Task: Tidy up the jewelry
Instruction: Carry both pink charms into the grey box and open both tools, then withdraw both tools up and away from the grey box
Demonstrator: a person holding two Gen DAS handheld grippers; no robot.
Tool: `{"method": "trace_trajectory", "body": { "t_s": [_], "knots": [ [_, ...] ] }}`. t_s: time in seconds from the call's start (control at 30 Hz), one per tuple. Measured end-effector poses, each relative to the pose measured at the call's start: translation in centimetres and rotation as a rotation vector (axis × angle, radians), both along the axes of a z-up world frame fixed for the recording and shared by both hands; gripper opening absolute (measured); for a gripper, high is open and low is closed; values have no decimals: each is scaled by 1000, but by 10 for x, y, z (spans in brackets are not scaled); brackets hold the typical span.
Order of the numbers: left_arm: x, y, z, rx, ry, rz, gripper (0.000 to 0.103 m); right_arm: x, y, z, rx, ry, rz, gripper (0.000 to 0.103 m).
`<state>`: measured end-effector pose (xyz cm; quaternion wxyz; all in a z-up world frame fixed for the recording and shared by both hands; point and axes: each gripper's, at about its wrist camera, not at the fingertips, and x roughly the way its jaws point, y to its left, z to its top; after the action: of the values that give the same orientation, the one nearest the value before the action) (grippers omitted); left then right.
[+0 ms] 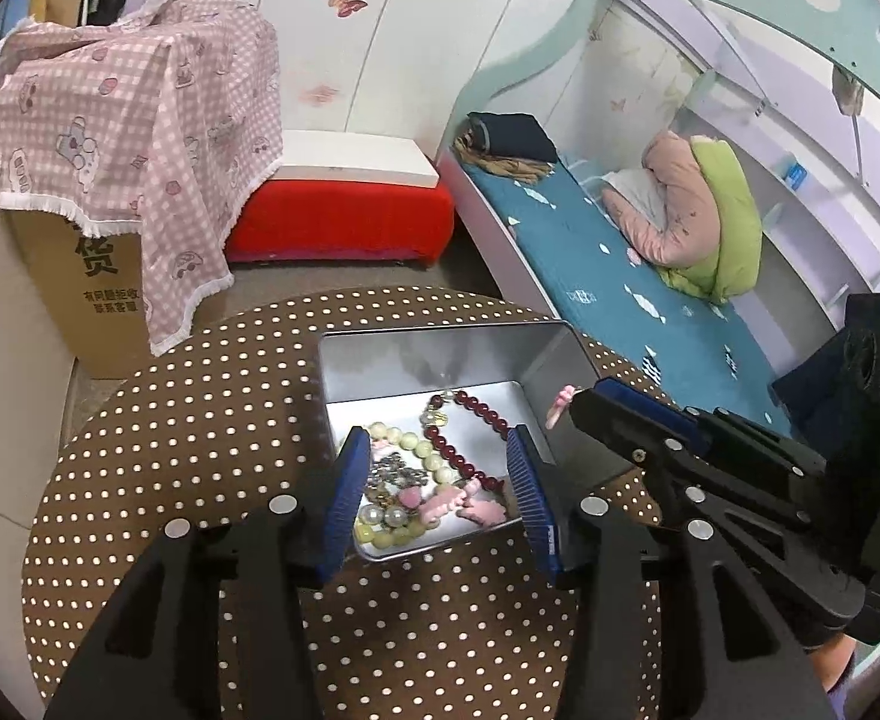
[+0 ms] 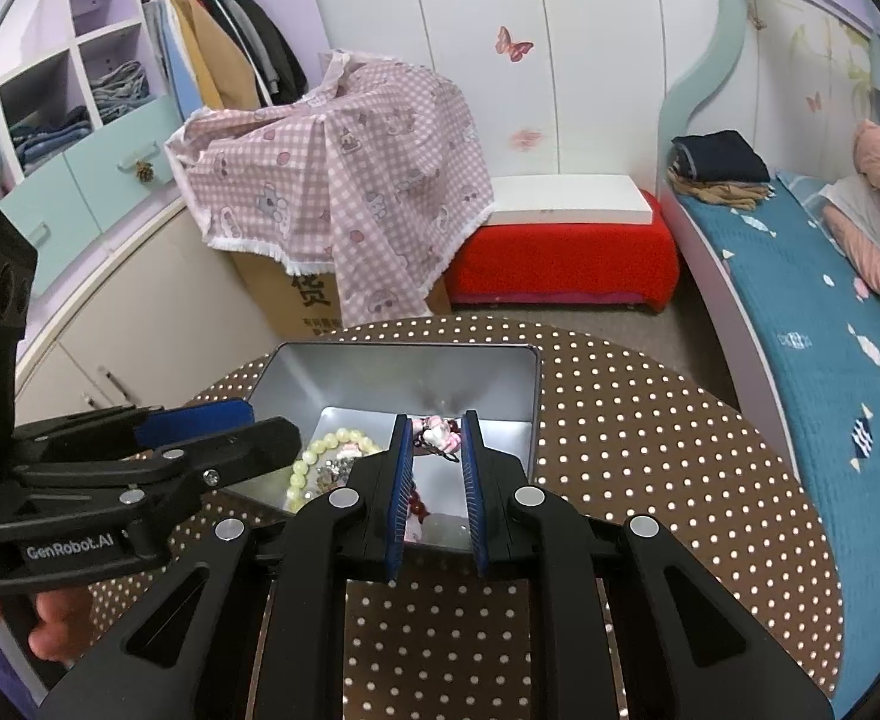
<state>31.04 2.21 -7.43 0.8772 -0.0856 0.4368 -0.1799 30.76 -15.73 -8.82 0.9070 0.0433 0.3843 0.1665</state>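
A silver metal tin [image 1: 374, 354] [image 2: 499, 384] stands open on the round polka-dot table [image 1: 200, 438] [image 2: 649, 456]. In it lie a dark red bead bracelet [image 1: 475, 405], a pale green bead bracelet [image 1: 407, 441] [image 2: 326, 441], pearls and pink hair clips [image 1: 440, 501]. My left gripper [image 1: 437, 444] is open and empty, its fingers spread over the tin's near side. My right gripper [image 2: 437, 423] [image 1: 583, 399] is shut on a pink hair clip [image 2: 437, 429] [image 1: 559, 405], held over the tin's right rim.
A cardboard box under a pink checked cloth [image 1: 128, 114] [image 2: 344, 180] stands behind the table. A red stool with a white board [image 1: 344, 210] [image 2: 559, 240] stands by the wardrobe. A bed with a blue cover [image 1: 637, 276] [image 2: 829, 312] runs along the right.
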Motion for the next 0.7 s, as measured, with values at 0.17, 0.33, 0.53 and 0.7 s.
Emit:
{"method": "trace_trajectory", "body": {
  "t_s": [0.17,0.33,0.53,0.7],
  "knots": [
    [-5,4,2,-14,-12,6,46,1,3,-1,3,4,6,18],
    [-15,8,10,-23,-51,14,53,-1,3,1,10,-5,1,19],
    [-29,20,16,-23,-99,58,58,-7,-1,7,25,-13,-10,19],
    [-45,26,14,7,-127,101,69,-23,-7,14,12,-45,-46,59]
  ]
}}
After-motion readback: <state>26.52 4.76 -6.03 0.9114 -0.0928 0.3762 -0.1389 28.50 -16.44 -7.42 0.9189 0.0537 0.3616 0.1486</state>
